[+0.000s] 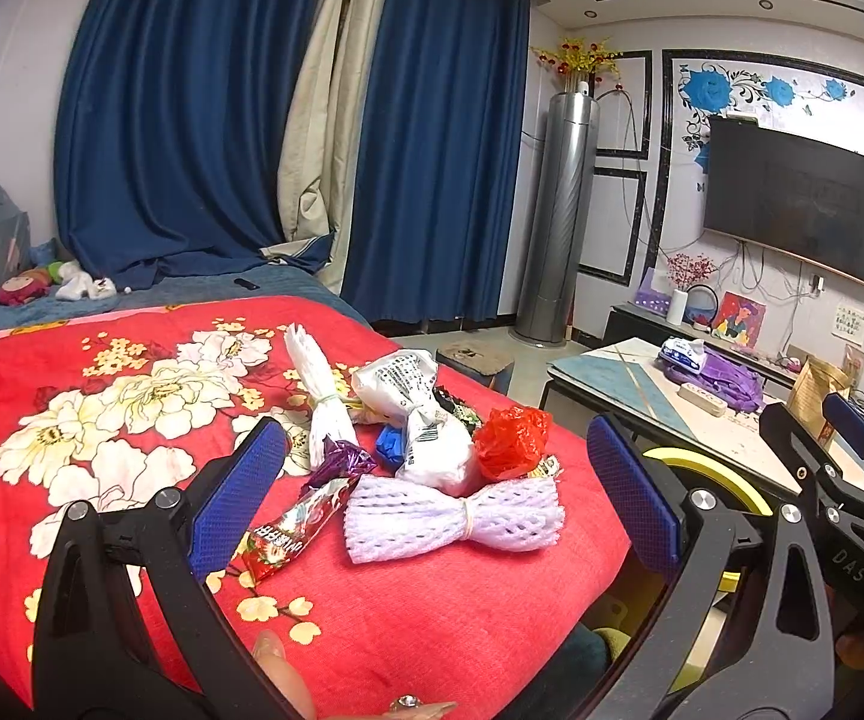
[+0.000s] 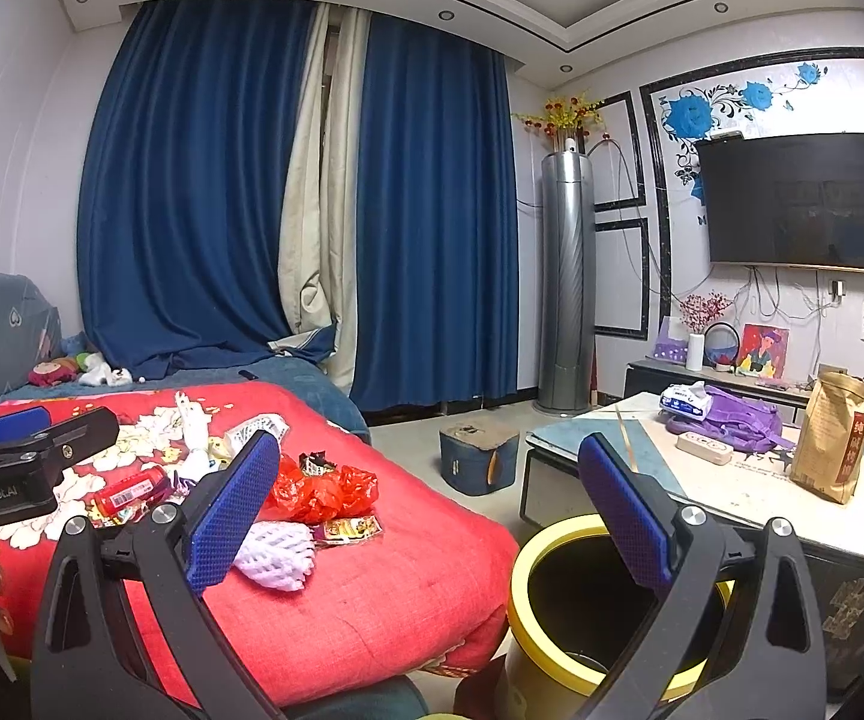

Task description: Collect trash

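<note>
A pile of trash lies on the red flowered bedspread (image 1: 420,612): a white foam net (image 1: 453,519), a red snack wrapper (image 1: 294,531), a crumpled red plastic bag (image 1: 510,441), a white plastic bag (image 1: 432,438) and a purple foil wrapper (image 1: 342,459). My left gripper (image 1: 438,504) is open and empty, hovering over the foam net. My right gripper (image 2: 432,516) is open and empty, above the bed's edge beside the yellow-rimmed bin (image 2: 552,546). The foam net (image 2: 276,558) and red bag (image 2: 324,492) also show in the right wrist view.
A low table (image 2: 732,480) stands right of the bin with a brown paper bag (image 2: 831,438), a purple cloth (image 2: 738,414) and a tissue pack (image 2: 681,399). A small blue stool (image 2: 477,459) sits on the floor. Blue curtains, a tower air conditioner and a TV are behind.
</note>
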